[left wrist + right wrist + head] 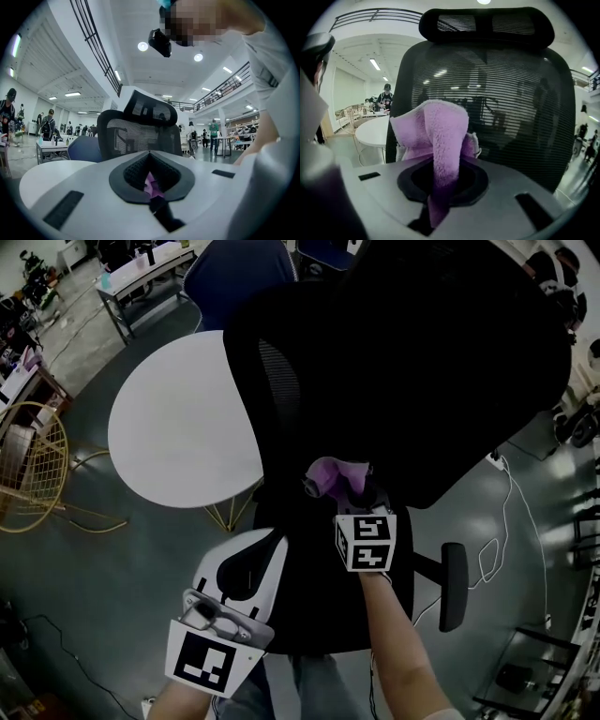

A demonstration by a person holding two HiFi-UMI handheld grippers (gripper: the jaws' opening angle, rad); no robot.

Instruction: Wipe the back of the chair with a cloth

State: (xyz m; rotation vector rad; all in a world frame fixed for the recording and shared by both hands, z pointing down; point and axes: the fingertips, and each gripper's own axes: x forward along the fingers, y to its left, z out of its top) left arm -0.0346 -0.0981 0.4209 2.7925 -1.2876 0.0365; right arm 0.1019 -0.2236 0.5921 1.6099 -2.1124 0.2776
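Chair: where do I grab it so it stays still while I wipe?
Probably the back's side rim, coming from your left with the jaws across its edge. The rim is a thin, solid band around the soft mesh, so jaws could close over it. The right gripper is busy holding the cloth.

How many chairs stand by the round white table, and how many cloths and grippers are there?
Chairs: 3 (black mesh office chair, blue chair, yellow wire chair)
Cloths: 1 (purple fluffy cloth)
Grippers: 2 (left gripper, right gripper)
Total: 6
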